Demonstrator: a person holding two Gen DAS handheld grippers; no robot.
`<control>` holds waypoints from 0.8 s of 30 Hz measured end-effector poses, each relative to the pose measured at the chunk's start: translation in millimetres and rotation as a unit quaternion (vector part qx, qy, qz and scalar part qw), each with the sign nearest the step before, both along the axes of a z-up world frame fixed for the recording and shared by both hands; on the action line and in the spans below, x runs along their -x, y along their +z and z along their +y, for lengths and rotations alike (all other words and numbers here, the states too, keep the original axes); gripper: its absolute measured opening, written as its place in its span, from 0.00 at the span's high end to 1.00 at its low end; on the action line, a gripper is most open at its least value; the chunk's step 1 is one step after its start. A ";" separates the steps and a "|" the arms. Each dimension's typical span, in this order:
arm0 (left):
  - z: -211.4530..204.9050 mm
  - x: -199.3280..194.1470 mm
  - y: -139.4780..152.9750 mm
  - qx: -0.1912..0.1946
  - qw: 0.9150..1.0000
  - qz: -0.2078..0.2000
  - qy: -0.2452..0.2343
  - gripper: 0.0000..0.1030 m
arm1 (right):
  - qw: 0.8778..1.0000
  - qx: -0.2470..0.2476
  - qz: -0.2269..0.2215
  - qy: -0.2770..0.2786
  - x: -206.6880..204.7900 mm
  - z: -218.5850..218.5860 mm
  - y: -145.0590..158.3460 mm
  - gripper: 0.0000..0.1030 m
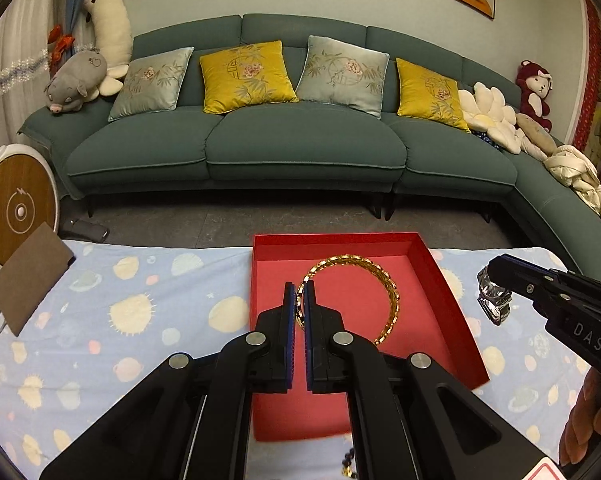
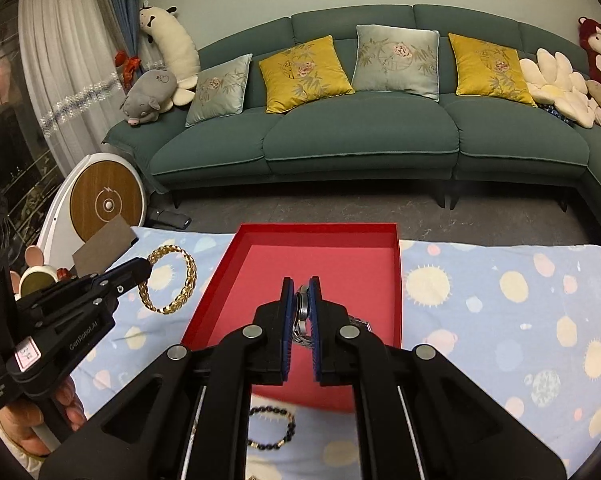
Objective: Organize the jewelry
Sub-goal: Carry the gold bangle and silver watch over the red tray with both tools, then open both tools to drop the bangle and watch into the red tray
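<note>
from my left wrist view, my left gripper (image 1: pixel 299 289) is pinched on the gold bracelet (image 1: pixel 384 276), whose loop hangs out ahead of the fingers over the red box (image 1: pixel 456 312), while my right gripper (image 1: pixel 496 268) sits off the box's right side with the silver watch (image 1: pixel 494 300) at its tip. from my right wrist view, my right gripper (image 2: pixel 300 285) is clamped on the silver watch (image 2: pixel 302 312) above the red box (image 2: pixel 216 280), the gold bracelet (image 2: pixel 180 280) hangs from my left gripper (image 2: pixel 146 268) off the box's left side, and a dark bead bracelet (image 2: pixel 276 428) lies on the cloth (image 2: pixel 500 300) just beyond the box's near edge.

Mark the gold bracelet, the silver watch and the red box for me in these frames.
gold bracelet (image 1: pixel 392 296), left wrist view, right side of the chain loop.
silver watch (image 2: pixel 301 307), right wrist view, case edge between the fingers.
red box (image 2: pixel 320 229), right wrist view, far rim.
</note>
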State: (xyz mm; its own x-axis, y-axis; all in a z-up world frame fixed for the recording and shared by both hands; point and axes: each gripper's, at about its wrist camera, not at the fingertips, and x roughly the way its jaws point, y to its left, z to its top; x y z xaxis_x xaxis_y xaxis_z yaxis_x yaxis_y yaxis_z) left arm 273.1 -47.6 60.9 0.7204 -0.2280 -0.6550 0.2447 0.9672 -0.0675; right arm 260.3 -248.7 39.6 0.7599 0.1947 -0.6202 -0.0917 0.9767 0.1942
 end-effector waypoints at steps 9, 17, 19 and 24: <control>-23.5 -76.5 -54.5 -0.027 0.999 0.035 0.019 0.99 | 0.999 -0.006 0.031 -0.025 -86.3 -19.2 -47.9 0.93; -33.1 -99.8 -79.5 -0.038 0.997 0.051 0.031 0.96 | 0.998 0.006 0.058 -0.025 -117.0 -19.1 -75.9 0.93; -33.1 -103.3 -84.8 -0.038 0.997 0.060 0.033 0.95 | 0.998 0.008 0.063 -0.025 -120.3 -20.0 -81.9 0.93; -27.0 -108.8 -82.6 -0.023 0.997 0.061 0.050 0.88 | 0.997 0.011 0.062 -0.034 -121.9 -20.4 -86.6 0.91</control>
